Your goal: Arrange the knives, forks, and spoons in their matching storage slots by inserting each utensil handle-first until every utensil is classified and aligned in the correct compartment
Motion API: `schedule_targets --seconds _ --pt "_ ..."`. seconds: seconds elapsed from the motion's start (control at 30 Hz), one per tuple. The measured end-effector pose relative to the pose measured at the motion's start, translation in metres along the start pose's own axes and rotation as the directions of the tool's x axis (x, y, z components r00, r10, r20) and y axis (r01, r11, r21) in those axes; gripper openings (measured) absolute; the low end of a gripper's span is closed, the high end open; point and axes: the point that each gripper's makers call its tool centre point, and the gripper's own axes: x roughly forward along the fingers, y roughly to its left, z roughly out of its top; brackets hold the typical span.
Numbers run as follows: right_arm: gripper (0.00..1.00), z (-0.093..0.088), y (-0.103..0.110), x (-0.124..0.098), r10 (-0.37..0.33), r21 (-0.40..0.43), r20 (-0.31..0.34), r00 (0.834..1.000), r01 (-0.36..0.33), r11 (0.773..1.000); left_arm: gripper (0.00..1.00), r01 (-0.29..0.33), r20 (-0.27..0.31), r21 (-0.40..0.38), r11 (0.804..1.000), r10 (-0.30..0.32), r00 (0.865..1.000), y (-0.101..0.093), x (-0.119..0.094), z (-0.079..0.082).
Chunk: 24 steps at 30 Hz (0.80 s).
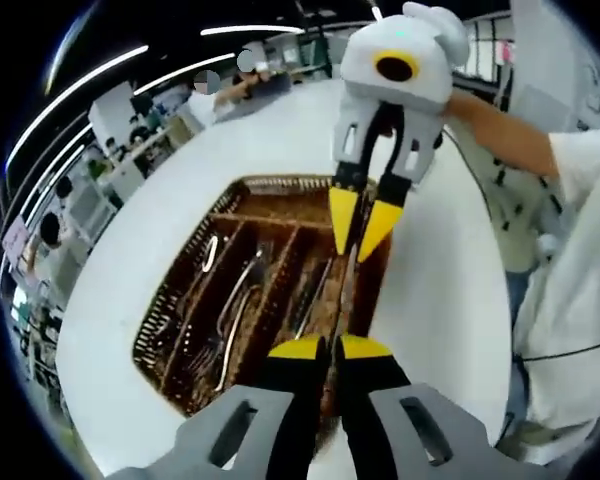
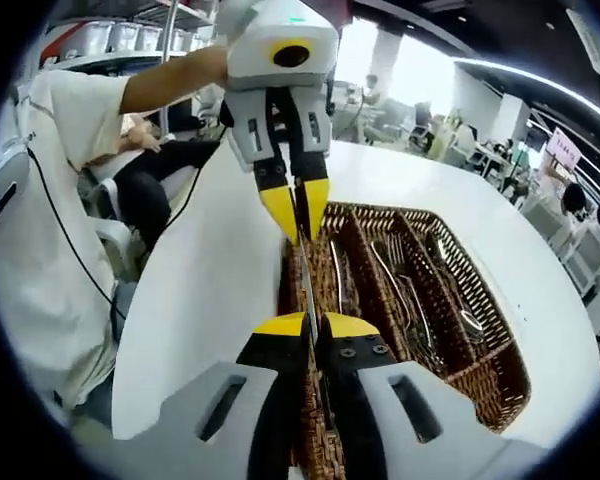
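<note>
Looks like an open-plan office or lab: long ceiling light strips, rows of desks with seated people, metal shelving with bins, and a round white bench in front.

A knife hangs lengthwise over the brown wicker tray's end slot, while forks and spoons lie sorted inside.

One basket, perhaps four compartments.
</note>
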Motion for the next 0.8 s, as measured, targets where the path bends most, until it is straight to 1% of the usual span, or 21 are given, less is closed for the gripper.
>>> schedule_targets --seconds 0.13,0.2,0.33,0.43,0.47,0.5,0.63,0.67,0.7,0.73,0.8 --pt "0.05 -0.005 -0.006 0.005 0.013 0.015 -0.017 1.000 -0.013 1.000 0.03 0.009 -0.007 -0.013 1.000 -0.009 1.000 0.008 0.007 -0.004" --pt "0.05 -0.009 -0.007 0.009 0.032 0.037 -0.021 0.999 -0.031 0.999 0.03 0.022 -0.015 -0.032 0.999 -0.022 1.000 0.009 0.011 -0.007" --pt "0.05 -0.015 -0.008 0.018 0.057 0.051 -0.022 0.998 -0.056 0.997 0.03 0.036 -0.043 -0.043 0.998 -0.038 0.998 0.010 0.018 -0.015" --pt "0.05 -0.018 -0.010 0.021 0.064 0.058 -0.024 0.998 -0.063 0.996 0.03 0.035 -0.054 -0.038 0.999 -0.037 0.998 0.011 0.022 -0.018" --pt "0.05 -0.020 -0.009 0.023 0.079 0.070 -0.027 0.996 -0.077 0.995 0.03 0.040 -0.060 -0.044 0.998 -0.043 0.997 0.011 0.022 -0.019" --pt "0.05 -0.021 -0.010 0.024 0.080 0.070 -0.027 0.996 -0.078 0.995 0.03 0.037 -0.058 -0.039 0.999 -0.040 0.998 0.012 0.023 -0.019" --pt "0.05 -0.025 -0.011 0.027 0.107 0.097 -0.033 0.994 -0.103 0.990 0.03 0.054 -0.070 -0.061 0.997 -0.059 0.996 0.016 0.029 -0.022" --pt "0.05 -0.027 -0.011 0.028 0.120 0.113 -0.041 0.992 -0.115 0.987 0.03 0.059 -0.073 -0.062 0.996 -0.063 0.995 0.015 0.030 -0.023" --pt "0.05 -0.027 -0.012 0.029 0.140 0.126 -0.040 0.989 -0.134 0.983 0.03 0.051 -0.077 -0.058 0.997 -0.055 0.996 0.018 0.033 -0.025" --pt "0.05 -0.027 -0.013 0.030 0.146 0.135 -0.044 0.988 -0.138 0.981 0.03 0.053 -0.081 -0.067 0.996 -0.059 0.995 0.019 0.034 -0.025" --pt "0.05 -0.028 -0.015 0.031 0.149 0.130 -0.056 0.987 -0.141 0.981 0.03 0.060 -0.082 -0.073 0.996 -0.066 0.994 0.019 0.036 -0.026"
